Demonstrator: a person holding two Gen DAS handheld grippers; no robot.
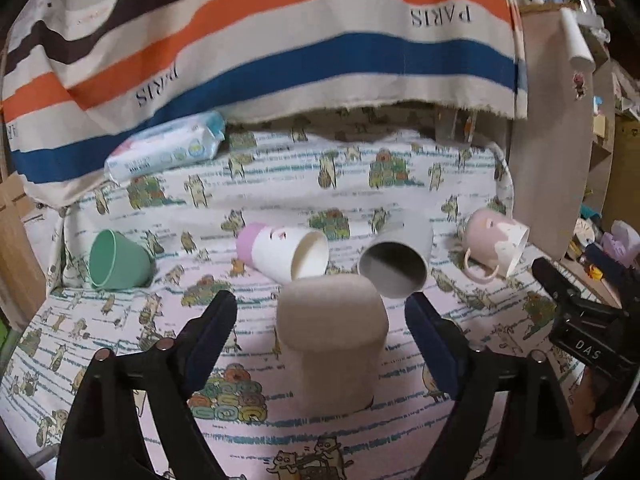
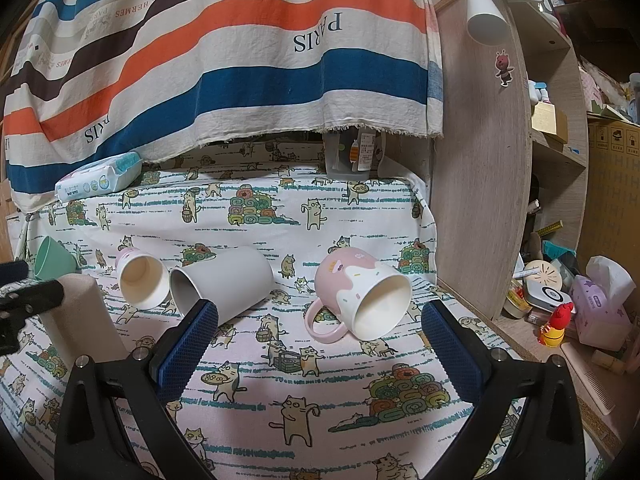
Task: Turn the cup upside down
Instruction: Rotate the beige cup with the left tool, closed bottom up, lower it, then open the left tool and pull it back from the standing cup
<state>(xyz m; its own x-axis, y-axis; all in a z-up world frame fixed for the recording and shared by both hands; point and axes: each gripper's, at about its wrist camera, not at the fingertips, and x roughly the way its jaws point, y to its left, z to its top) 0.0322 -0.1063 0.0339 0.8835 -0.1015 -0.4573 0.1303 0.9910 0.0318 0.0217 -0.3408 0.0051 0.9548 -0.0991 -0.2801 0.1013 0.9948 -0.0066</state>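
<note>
Both grippers, left point(image 1: 320, 320) and right point(image 2: 318, 326), hang with jaws wide and empty, the beige cup point(image 1: 332, 340) already upended between the left jaws.

Upturned cup point(image 1: 330, 344) in front, four tipped cups point(image 1: 394, 260) in a row behind, wipes pack point(image 1: 166, 152) behind-left

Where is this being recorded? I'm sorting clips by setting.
Probably a lived-in home room, not a lab: a cartoon-cat cloth covers the table, a striped fabric hangs behind, and cluttered wooden shelves beside hold a tissue box.
</note>
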